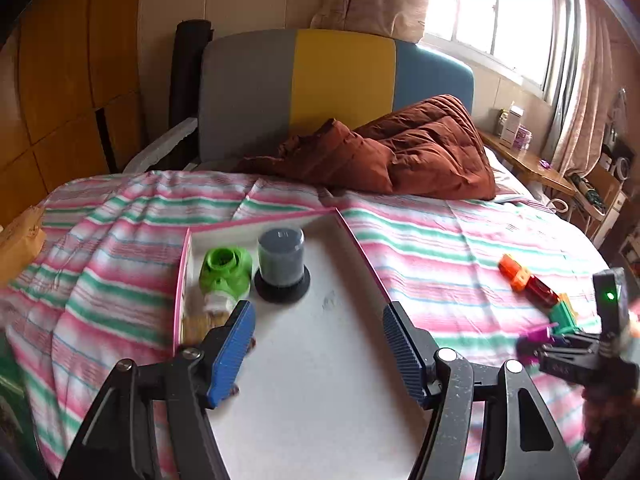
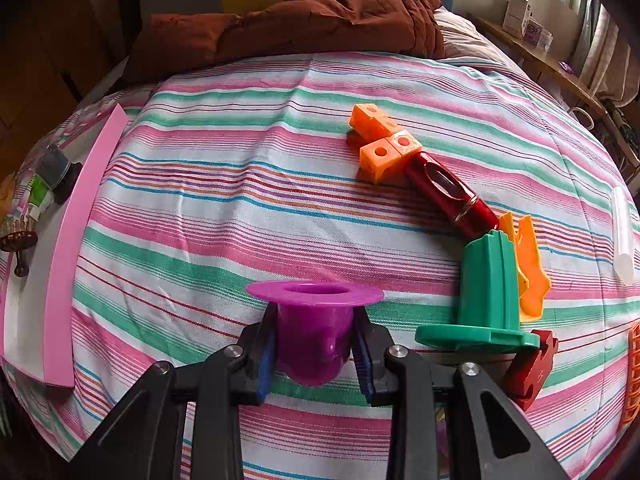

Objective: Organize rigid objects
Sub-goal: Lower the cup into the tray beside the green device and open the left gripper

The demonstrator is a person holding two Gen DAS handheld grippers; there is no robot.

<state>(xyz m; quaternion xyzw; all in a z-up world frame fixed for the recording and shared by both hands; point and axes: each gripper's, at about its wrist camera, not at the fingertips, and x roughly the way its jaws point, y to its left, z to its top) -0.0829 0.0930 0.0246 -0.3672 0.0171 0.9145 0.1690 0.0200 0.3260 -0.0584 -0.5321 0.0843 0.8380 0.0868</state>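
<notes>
**Toys half sorted: tray filling on the left, loose pieces waiting on the right**

Toys already put away sit at the far left end of the pink-rimmed white tray (image 1: 188, 280): a green plastic piece (image 1: 226, 272) just beside a grey lidded canister on a black base (image 1: 282, 266), packed close, likely to leave the rest of the tray floor free. A small brown item lies nearer, partly hidden behind the left finger, and I cannot tell what it is. The left gripper (image 1: 318, 356) hangs over the bare middle of the tray with its blue pads spread well apart and nothing between them.

Moving right across the striped bedspread (image 1: 440, 240), the unsorted pieces lie in a loose line: orange cubes (image 2: 378, 144) joined together, touching a dark red cylinder (image 2: 448, 192), then a green flanged piece (image 2: 486, 300) standing on its wide base with an orange part (image 2: 530, 268) behind it, and a red block (image 2: 530, 368) at its foot. A pale tube (image 2: 622, 236) lies apart at the far right.

The right gripper (image 2: 314, 348) is clamped narrowly on the body of a purple flanged cup (image 2: 314, 320), pads below the rim, so the flange would stop the cup sliding out. I judge this piece is bound for the tray next.

A mark on the canister lid and print on the boxes on the window ledge (image 2: 516, 10) are too small to read.
</notes>
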